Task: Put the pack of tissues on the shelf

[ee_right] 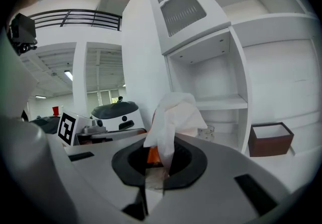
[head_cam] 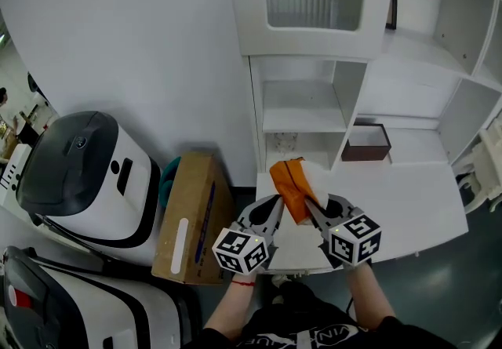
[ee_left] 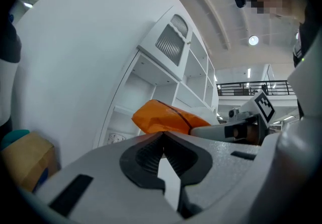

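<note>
The person holds both grippers side by side, low and in the middle of the head view, tips pointing at the white shelf unit (head_cam: 302, 116). The pack of tissues (head_cam: 289, 183), in an orange wrapper, is up in the air between the two sets of tips, above the near edge of the white counter (head_cam: 408, 198) and well short of the shelf compartments.

The right gripper (ee_right: 158, 160) is clenched on the pack. A white tissue (ee_right: 173, 117) sticks up out of its jaws, and a strip of the orange wrapper shows between the pads beside it.

The left gripper (ee_left: 162, 136) has its jaws closed together, tip against tip. The pack lies just beyond them and its lower edge runs behind the tips. Whether a fold of wrapper is caught there cannot be told.

On the shelf unit, a brown box (head_cam: 367, 142) sits in a compartment to the right, at counter level. The open compartments straight ahead are white. Left of the unit a cardboard box (head_cam: 192, 214) leans against the wall, and further left is a white and black machine (head_cam: 86, 175)
</note>
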A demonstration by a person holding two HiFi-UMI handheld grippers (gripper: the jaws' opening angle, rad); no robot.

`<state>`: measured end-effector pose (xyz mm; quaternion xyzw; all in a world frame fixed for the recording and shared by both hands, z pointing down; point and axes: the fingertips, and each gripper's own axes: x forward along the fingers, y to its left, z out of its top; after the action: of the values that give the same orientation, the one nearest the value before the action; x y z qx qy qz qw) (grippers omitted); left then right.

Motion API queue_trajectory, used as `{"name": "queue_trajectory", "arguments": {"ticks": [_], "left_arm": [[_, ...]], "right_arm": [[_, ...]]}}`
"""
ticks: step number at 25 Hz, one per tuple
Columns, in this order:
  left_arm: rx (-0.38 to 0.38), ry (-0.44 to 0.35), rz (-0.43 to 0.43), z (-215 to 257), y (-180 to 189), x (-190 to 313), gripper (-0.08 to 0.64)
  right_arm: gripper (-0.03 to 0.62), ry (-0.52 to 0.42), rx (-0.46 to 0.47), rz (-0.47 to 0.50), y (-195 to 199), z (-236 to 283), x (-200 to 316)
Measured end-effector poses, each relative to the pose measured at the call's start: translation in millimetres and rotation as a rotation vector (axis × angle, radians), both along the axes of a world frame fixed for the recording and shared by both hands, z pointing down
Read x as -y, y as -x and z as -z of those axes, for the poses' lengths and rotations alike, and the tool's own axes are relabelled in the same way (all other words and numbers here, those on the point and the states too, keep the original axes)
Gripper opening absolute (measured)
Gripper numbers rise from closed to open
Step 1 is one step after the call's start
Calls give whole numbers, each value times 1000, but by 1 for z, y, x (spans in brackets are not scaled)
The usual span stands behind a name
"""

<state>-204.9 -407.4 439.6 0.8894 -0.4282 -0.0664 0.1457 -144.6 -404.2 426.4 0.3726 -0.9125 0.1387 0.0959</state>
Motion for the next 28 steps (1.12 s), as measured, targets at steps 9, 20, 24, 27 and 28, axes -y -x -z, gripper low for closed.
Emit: {"name": "queue_trajectory", "arguments": {"ticks": [9, 20, 24, 27, 28], "left_arm": [[67, -12, -30, 2, -11, 54, 6], [45, -16, -46, 3, -19, 102, 6], [44, -23, -51, 4, -21, 114, 6], [50, -33, -66, 5, -26, 121, 6], [54, -37, -73, 5, -28, 124, 6]], "right_arm": [[15, -6, 1, -31, 0, 21, 69], [15, -40, -10, -85, -9, 44, 144], [15, -46, -31, -101, -8, 48, 172], [15, -55, -59, -113, -8, 47, 190], [15, -58, -64, -115, -7, 47, 196]]}}
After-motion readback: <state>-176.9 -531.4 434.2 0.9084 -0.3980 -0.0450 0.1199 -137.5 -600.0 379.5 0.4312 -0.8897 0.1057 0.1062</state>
